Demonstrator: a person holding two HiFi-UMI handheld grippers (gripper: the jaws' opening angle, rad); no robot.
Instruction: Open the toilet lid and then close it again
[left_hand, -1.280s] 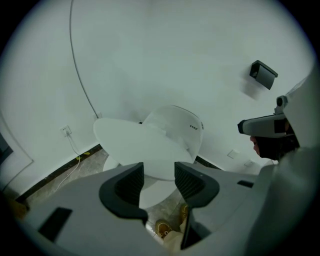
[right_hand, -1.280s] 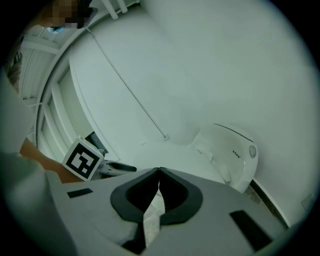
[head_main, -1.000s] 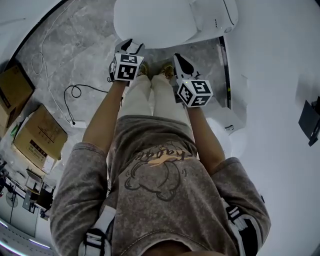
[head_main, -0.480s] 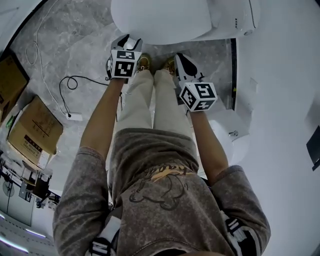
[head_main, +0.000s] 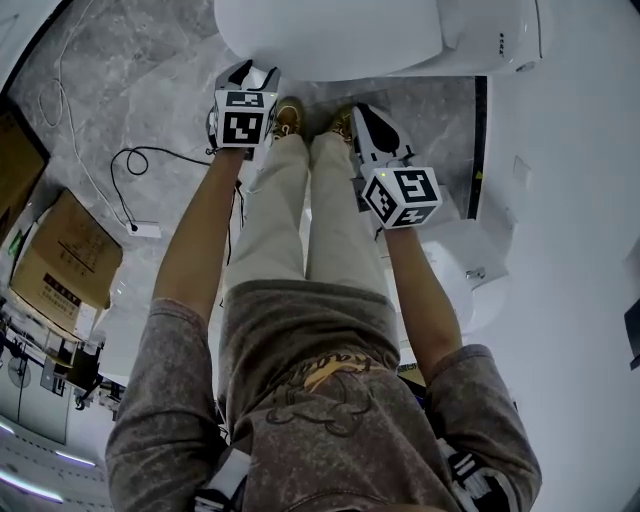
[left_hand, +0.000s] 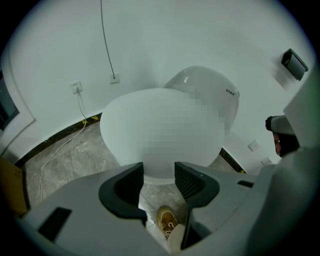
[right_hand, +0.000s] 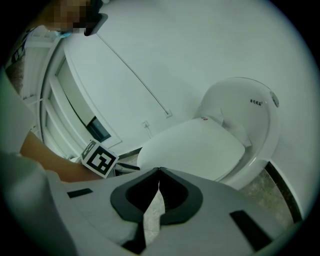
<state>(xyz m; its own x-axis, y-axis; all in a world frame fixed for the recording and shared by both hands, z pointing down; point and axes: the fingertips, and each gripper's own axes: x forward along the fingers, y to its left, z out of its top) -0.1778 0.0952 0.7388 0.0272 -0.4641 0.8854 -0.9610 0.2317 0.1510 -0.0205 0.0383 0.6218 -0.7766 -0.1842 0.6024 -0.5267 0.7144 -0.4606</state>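
Toilet lid (head_main: 330, 35) down at far side, just beyond both tools; left gripper (head_main: 243, 74) jaws apart, empty; right gripper (head_main: 362, 112) jaws closed on nothing; risk: smooth rounded rim slips from left jaws, lid slams

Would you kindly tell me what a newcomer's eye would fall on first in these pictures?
The large white toilet, its lid down, fills the top of the head view. Just in front of it, above the grey marbled floor, are the left gripper, jaws apart and empty, and the right gripper, jaws together. A cardboard box sits off to the left.
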